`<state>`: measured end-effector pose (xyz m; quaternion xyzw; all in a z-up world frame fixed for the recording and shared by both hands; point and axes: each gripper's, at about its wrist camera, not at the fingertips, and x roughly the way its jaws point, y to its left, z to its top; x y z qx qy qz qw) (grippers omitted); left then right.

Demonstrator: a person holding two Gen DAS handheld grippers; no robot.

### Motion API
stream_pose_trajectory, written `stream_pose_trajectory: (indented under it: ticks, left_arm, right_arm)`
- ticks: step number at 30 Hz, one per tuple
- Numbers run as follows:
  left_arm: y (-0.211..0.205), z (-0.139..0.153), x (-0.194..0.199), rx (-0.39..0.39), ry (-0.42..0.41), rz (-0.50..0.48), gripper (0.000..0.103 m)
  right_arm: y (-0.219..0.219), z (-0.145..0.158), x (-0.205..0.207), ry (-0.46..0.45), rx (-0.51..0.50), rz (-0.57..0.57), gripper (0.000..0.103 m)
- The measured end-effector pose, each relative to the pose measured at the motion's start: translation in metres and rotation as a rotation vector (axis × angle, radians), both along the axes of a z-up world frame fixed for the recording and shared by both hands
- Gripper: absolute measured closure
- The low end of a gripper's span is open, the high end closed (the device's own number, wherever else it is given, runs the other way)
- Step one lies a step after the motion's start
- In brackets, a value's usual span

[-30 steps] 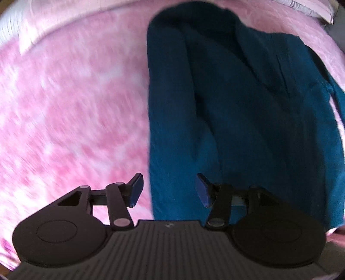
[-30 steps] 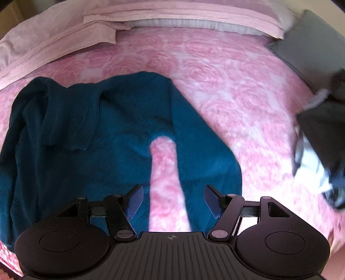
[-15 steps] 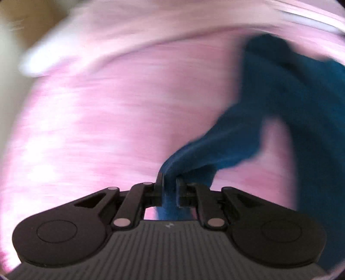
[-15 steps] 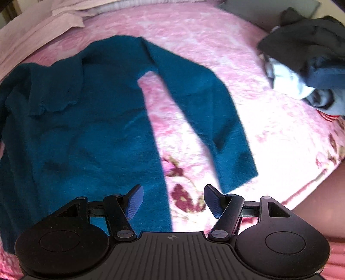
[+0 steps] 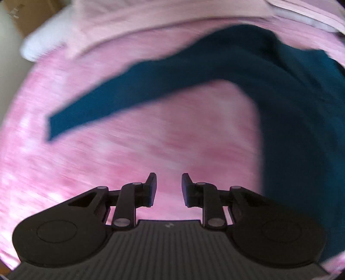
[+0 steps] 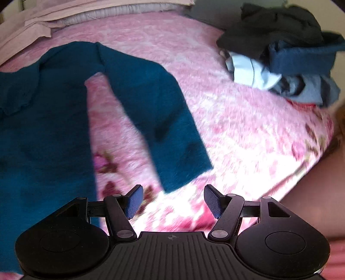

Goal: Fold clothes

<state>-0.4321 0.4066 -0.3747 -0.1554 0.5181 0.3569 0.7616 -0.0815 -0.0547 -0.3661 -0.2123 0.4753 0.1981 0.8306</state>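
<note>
A dark teal sweater (image 5: 297,120) lies flat on the pink flowered bedspread (image 5: 151,150). In the left wrist view its sleeve (image 5: 133,94) stretches out to the left, well beyond my left gripper (image 5: 167,187). That gripper's jaws are opening, with only bedspread between them. In the right wrist view the sweater's body (image 6: 43,129) fills the left side and the other sleeve (image 6: 163,131) runs down toward my right gripper (image 6: 172,200). The right gripper hangs open just short of the cuff and holds nothing.
A heap of dark and pale blue clothes (image 6: 286,62) sits at the bed's far right. Pale pink pillows and folded bedding (image 6: 64,19) line the head of the bed. The bed's edge (image 6: 301,168) drops off at the right.
The left gripper was shut on the sweater's sleeve half a second ago; it has let go and the sleeve now lies spread out leftward. The right gripper has moved down toward the other cuff.
</note>
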Motion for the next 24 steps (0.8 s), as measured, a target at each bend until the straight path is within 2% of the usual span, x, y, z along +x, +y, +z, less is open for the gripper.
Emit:
stream_pose_trajectory:
  ticks: [3, 7, 9, 10, 12, 14, 16, 17, 18, 19, 20, 22, 23, 24]
  left_arm:
    - [-0.029, -0.002, 0.021, -0.032, -0.027, -0.028, 0.082]
    - [-0.046, 0.006, 0.035, -0.031, -0.034, -0.028, 0.082]
    - [-0.045, 0.003, 0.037, -0.020, -0.025, -0.019, 0.082]
    - [-0.046, 0.002, 0.037, -0.014, -0.022, -0.015, 0.082]
    - [-0.048, 0.006, 0.038, -0.004, -0.018, -0.005, 0.082]
    - [-0.047, 0.012, 0.038, 0.005, -0.019, 0.003, 0.082]
    - [-0.048, 0.017, 0.039, 0.017, -0.022, 0.011, 0.082]
    - [-0.049, 0.018, 0.039, 0.020, -0.022, 0.015, 0.082]
    - [-0.050, 0.019, 0.039, 0.020, -0.019, 0.020, 0.082]
    - [-0.050, 0.018, 0.039, 0.018, -0.015, 0.026, 0.082]
    - [-0.051, 0.017, 0.039, 0.012, -0.013, 0.031, 0.081]
    - [-0.052, 0.014, 0.037, -0.007, -0.012, 0.036, 0.076]
    - [-0.053, 0.012, 0.035, -0.017, -0.012, 0.036, 0.071]
    - [-0.054, 0.009, 0.033, -0.031, -0.011, 0.037, 0.068]
  right_arm:
    - [0.004, -0.009, 0.002, -0.055, -0.046, 0.144, 0.037]
    - [0.011, -0.025, 0.006, -0.086, -0.097, 0.318, 0.038]
    - [0.011, -0.033, 0.016, -0.067, -0.119, 0.360, 0.072]
    - [0.008, -0.036, 0.025, -0.038, -0.124, 0.375, 0.099]
    - [0.002, -0.029, 0.044, -0.010, -0.093, 0.384, 0.099]
    - [-0.005, -0.011, 0.068, -0.051, -0.063, 0.369, 0.099]
    - [-0.017, 0.022, 0.105, -0.173, -0.032, 0.262, 0.099]
    - [-0.026, 0.037, 0.128, -0.245, -0.025, 0.149, 0.099]
    - [-0.034, 0.051, 0.148, -0.299, -0.017, 0.044, 0.098]
    - [-0.042, 0.059, 0.163, -0.293, -0.002, -0.036, 0.092]
    - [-0.050, 0.067, 0.178, -0.287, 0.012, -0.116, 0.064]
    - [-0.065, 0.081, 0.204, -0.266, 0.056, -0.252, 0.027]
    - [-0.070, 0.081, 0.199, -0.208, 0.144, -0.222, 0.027]
    - [-0.071, 0.073, 0.188, -0.099, 0.239, -0.173, 0.027]
